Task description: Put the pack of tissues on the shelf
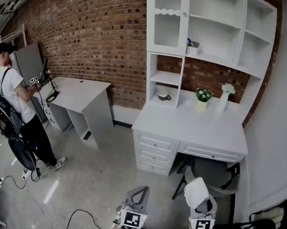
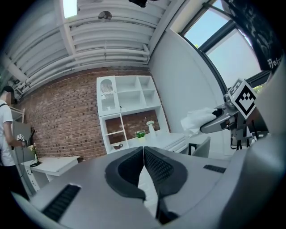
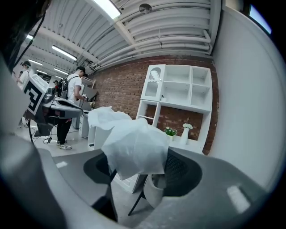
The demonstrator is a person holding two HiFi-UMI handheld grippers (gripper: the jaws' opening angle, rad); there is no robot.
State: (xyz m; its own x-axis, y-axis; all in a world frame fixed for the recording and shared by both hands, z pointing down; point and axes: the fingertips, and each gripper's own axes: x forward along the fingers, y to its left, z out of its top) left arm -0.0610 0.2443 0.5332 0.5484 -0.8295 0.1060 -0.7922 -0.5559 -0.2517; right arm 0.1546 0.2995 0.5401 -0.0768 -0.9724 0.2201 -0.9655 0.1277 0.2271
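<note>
Showing the carry phase: the right gripper (image 1: 203, 209) is pinching the pack of tissues (image 1: 196, 191), jaws part-spread and pads pressing on the soft white wrap, w/ most of the pack sticking out ahead of the tips. The left gripper (image 1: 138, 190) is riding just beside it, jaws pressed together on nothing. So the pack is sitting in the air, in the right hand only, not yet over any surface.

Key relation: the shelf (image 1: 218, 59) is lying ahead of and above the jaws, well apart from them, w/ the white bench (image 1: 191, 127) and a chair (image 1: 213, 172) standing between. The pack's long axis appears to be running approx. along the line the jaws are pointing, i.e. toward the shelf unit, though the crumpled wrap is making this hard to fix. The right hand is doing the job and is also facing the open bays more squarely, so the coming move is probably calling for a walk-in, then a lift and a fwd reach over the bench top. A plant (image 1: 202, 95) and vase (image 1: 224, 97) are standing at the back of the bench, below the target bay.
</note>
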